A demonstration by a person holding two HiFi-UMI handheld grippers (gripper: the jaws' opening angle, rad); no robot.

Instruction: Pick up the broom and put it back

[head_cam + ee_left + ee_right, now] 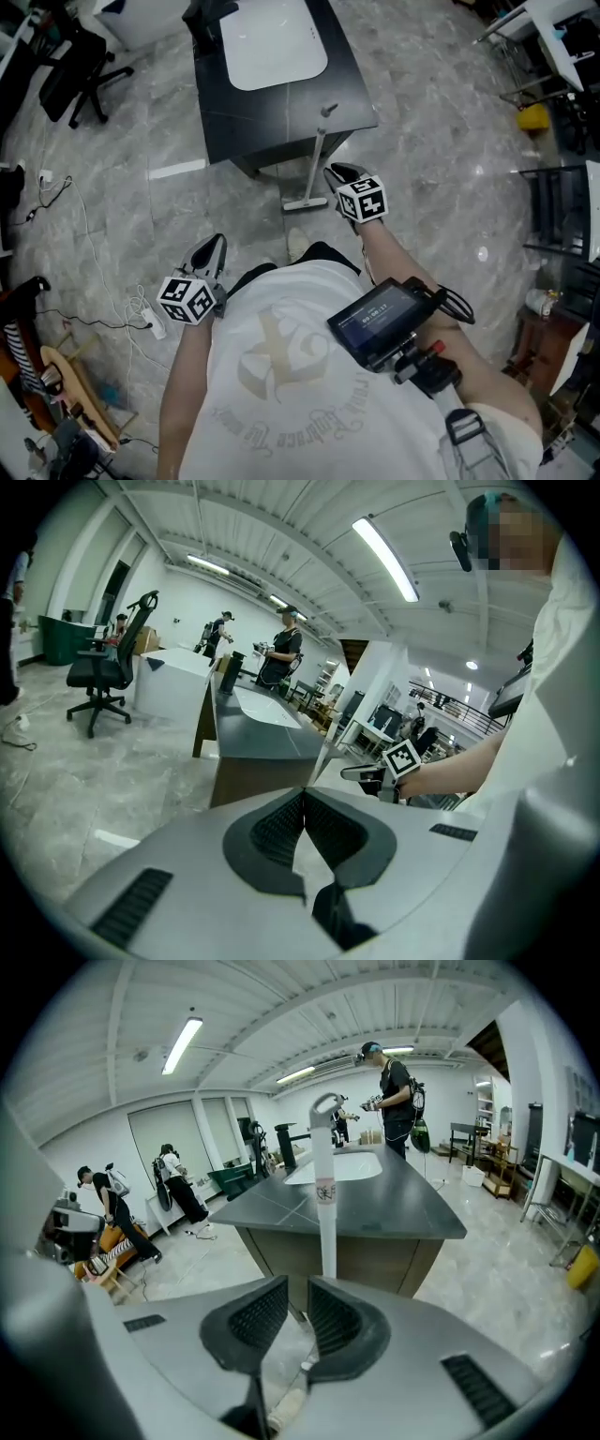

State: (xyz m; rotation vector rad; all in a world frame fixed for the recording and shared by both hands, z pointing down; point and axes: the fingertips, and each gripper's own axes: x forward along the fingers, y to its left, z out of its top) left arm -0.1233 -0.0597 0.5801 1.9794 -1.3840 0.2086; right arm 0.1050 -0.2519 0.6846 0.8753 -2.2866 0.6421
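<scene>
left gripper (216,246): low, jaws together | right gripper (335,172): outstretched near broom (315,157), jaws apart

one broom (310,169), leaning at the near edge of one dark table (211,112); one white sheet (272,42) on that table; two grippers, the left gripper (216,244) and the right gripper (336,172), with two marker cubes, one on each; one black office chair (75,66) off the table's far left corner; one white power strip (155,323) on the floor; one yellow object (532,116); one screen device (380,319) on the wearer's chest; three people (394,1082) in the background of the right gripper view
</scene>
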